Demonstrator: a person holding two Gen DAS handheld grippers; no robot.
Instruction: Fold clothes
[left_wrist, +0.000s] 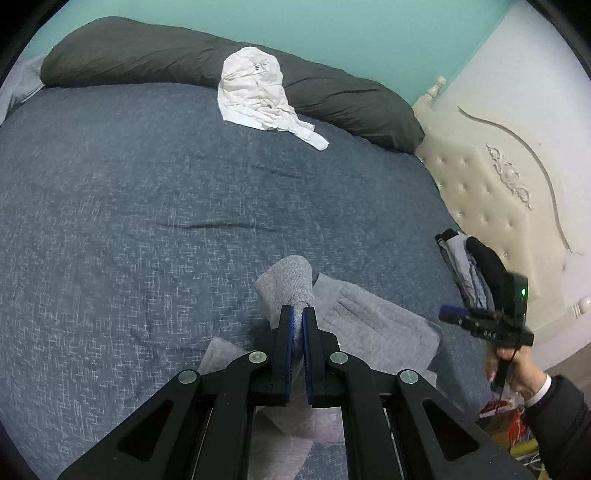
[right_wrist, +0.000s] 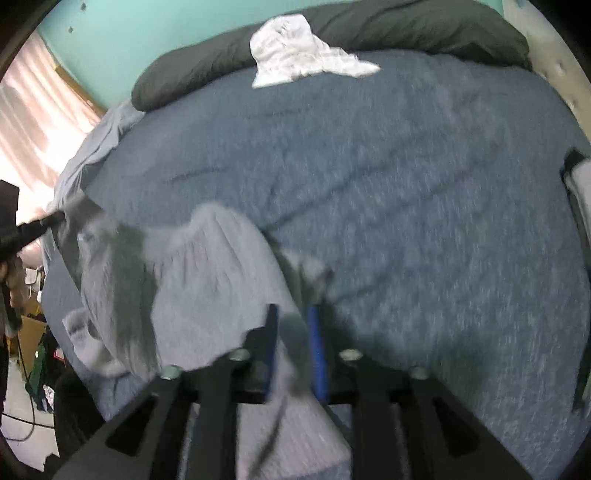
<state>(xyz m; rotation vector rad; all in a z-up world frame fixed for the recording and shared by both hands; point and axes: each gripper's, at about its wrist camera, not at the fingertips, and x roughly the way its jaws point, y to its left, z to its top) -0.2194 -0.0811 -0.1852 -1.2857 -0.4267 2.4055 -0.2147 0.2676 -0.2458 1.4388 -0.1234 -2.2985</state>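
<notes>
A grey knit garment (left_wrist: 369, 321) lies on the blue bedspread (left_wrist: 147, 221) near its front edge. My left gripper (left_wrist: 297, 310) is shut on a ribbed grey sleeve end, which sticks up past the fingertips. The right wrist view is blurred; there the garment (right_wrist: 207, 266) spreads to the left, and the left gripper (right_wrist: 61, 218) lifts one part of it. My right gripper (right_wrist: 293, 310) stands open above the cloth, pads apart and not pressing on it. In the left wrist view the right gripper (left_wrist: 448, 314) hangs in a hand, off to the right of the garment.
A crumpled white garment (left_wrist: 255, 92) lies at the far side against a long dark grey pillow (left_wrist: 147, 55). A small pile of clothes (left_wrist: 465, 266) sits by the cream tufted headboard (left_wrist: 491, 192). Clutter shows on the floor beyond the bed's edge (right_wrist: 37, 354).
</notes>
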